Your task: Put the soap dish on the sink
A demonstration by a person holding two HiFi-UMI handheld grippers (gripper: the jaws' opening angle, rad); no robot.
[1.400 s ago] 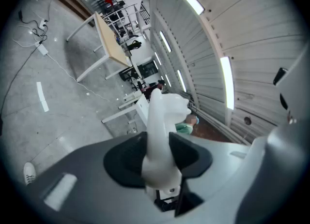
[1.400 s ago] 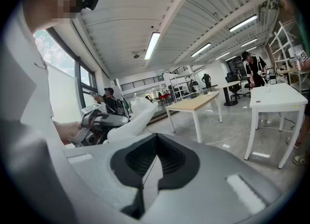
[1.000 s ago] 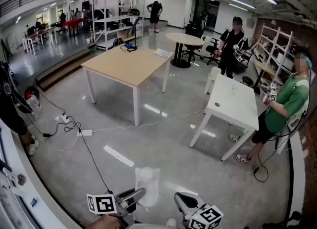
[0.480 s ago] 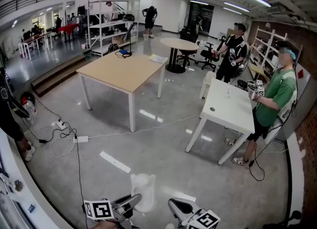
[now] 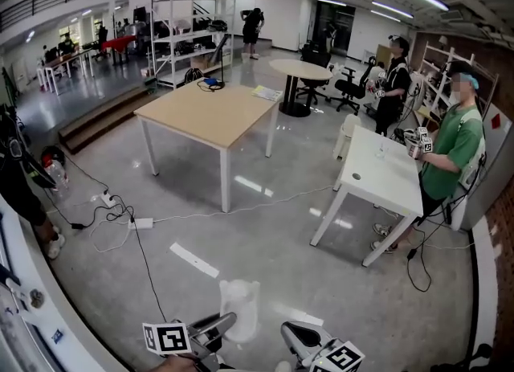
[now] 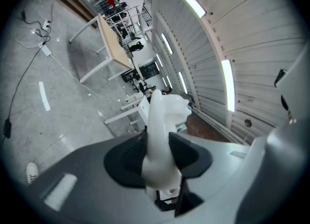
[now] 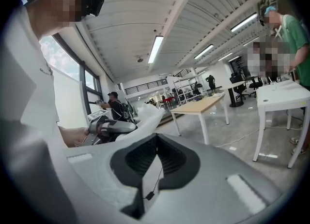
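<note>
Pinching the soap dish (image 6: pixel 164 114) edge-on, the left tongs (image 6: pixel 158 146) are sitting partly spread, with both dark pads pressing on the white plastic from either side. The dish is sticking up and out past the tips. In the head view it's hanging in the air low in the frame, over the floor (image 5: pixel 265 226), not resting on anything.

The right tongs (image 7: pixel 155 141) are carrying nothing: the pads are pressing together at the tips, with only a thin slit showing below them. They're hovering just beside the left pair, and the right gripper view is catching the left gripper and the dish off to its left.

Room-wise, the floor is shining glossy grey, with cables (image 5: pixel 120 219) and a power strip (image 5: pixel 143 222) trailing across it. A wood-topped counter (image 5: pixel 210 109) is standing in the middle. A white counter (image 5: pixel 381 176) is standing to the right of it, and a person in a green shirt (image 5: pixel 454 149) is standing at its right side. Metal shelving (image 5: pixel 189 41) and a round table (image 5: pixel 299 67) are sitting further back.
</note>
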